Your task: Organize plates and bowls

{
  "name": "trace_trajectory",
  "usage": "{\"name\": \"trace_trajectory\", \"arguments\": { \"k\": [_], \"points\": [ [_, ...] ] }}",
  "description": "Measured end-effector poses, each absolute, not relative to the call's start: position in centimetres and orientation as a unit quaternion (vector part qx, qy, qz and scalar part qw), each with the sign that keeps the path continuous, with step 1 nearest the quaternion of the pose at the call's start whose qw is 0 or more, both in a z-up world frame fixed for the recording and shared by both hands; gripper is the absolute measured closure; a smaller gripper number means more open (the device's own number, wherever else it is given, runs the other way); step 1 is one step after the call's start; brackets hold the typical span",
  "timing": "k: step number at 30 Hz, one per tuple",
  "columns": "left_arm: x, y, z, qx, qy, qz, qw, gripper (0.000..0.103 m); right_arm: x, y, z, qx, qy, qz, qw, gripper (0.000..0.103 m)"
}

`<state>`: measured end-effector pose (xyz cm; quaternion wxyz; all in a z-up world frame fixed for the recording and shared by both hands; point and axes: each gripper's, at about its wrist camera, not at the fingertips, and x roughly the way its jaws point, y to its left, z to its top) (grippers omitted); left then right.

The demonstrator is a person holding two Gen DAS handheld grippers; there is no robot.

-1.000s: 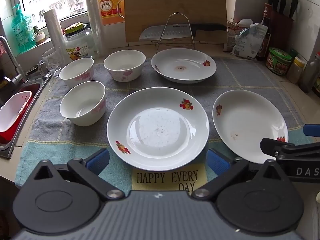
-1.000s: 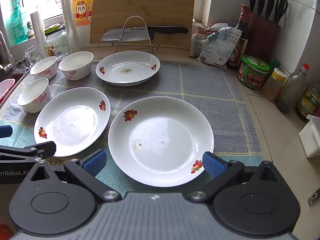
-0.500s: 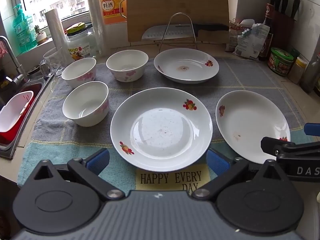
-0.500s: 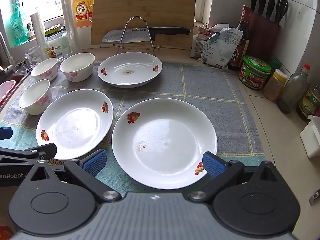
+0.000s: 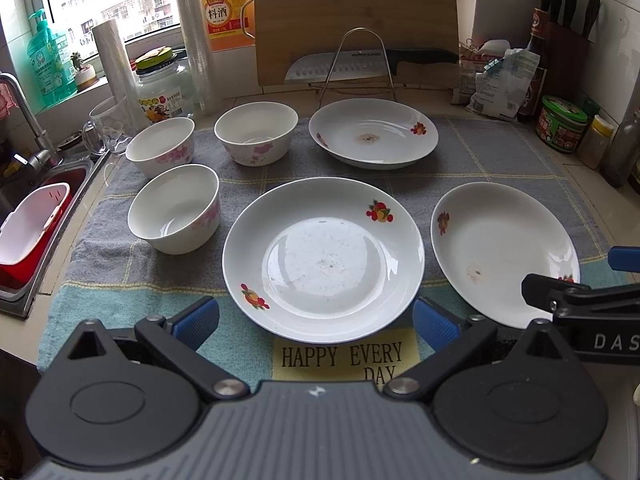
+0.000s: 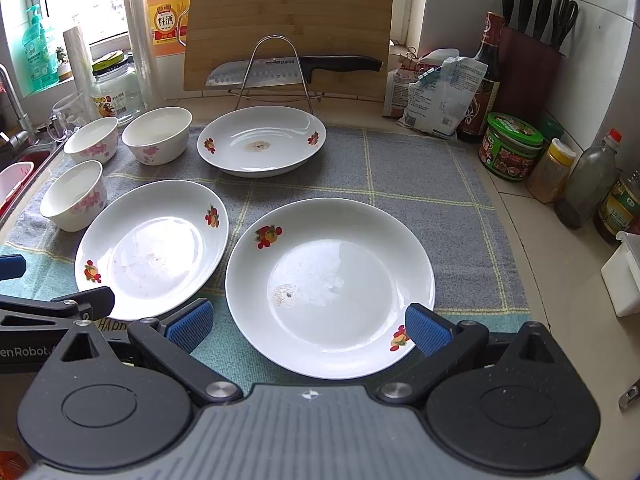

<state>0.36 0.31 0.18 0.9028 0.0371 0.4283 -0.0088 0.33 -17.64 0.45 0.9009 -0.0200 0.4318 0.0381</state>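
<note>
Both sets of fingers are spread, holding nothing — left gripper point(image 5: 316, 318) faces the middle plate point(image 5: 323, 258), right gripper point(image 6: 306, 322) the right plate point(image 6: 330, 286). I'd slide one pad under a near rim, then pinch gently.

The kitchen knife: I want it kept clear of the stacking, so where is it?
In both views the kitchen knife lies across the wire rack at the back, against the cutting board, just behind the far plate.
</note>
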Motion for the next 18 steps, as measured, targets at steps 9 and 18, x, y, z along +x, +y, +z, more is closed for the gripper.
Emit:
{"name": "trace_trajectory", "arguments": {
  "k": [9,18],
  "points": [
    [0.02,0.30,0.34,0.039,0.425,-0.009,0.905,0.001,0.00,-17.66,0.64,-0.020,0.429,0.038,0.902,0.000],
    [-0.06,0.66,0.43,0.038,0.424,-0.008,0.905,0.001,-0.28,-17.34,0.83,-0.023,0.426,0.037,0.904,0.000]
  ]
}}
